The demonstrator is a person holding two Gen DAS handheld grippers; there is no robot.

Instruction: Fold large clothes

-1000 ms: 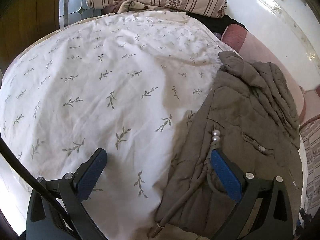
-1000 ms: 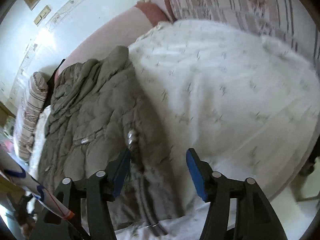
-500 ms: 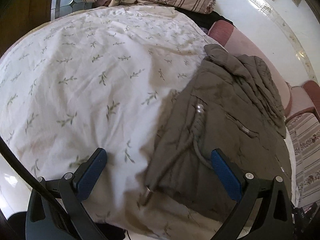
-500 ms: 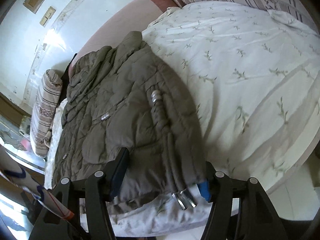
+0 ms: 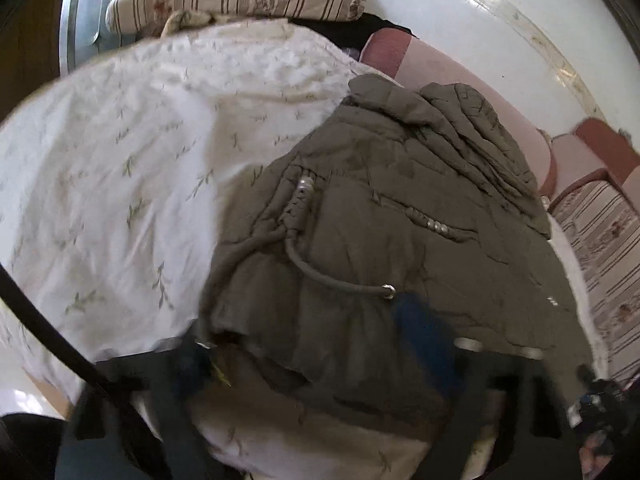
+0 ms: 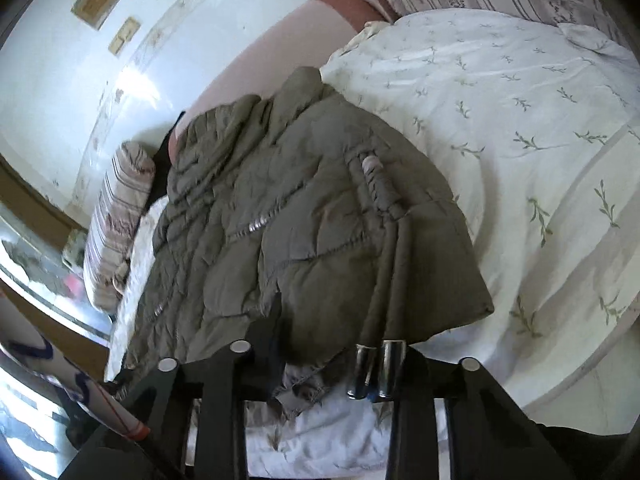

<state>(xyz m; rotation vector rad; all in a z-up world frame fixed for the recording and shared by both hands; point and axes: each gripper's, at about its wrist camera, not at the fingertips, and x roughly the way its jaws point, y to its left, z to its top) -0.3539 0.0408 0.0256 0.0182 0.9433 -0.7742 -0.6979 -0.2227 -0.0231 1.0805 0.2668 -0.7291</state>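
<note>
both grippers sit at the near hem of the olive quilted jacket (image 6: 320, 216). the right gripper (image 6: 324, 364) straddles the hem; the left gripper (image 5: 316, 344) is blurred. i cannot tell either grip. the jacket lies on a leaf-print sheet (image 6: 540, 128).

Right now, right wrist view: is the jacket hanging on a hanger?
No, the olive quilted jacket lies flat on the leaf-print bedsheet, its drawstring tips at the near hem.
</note>
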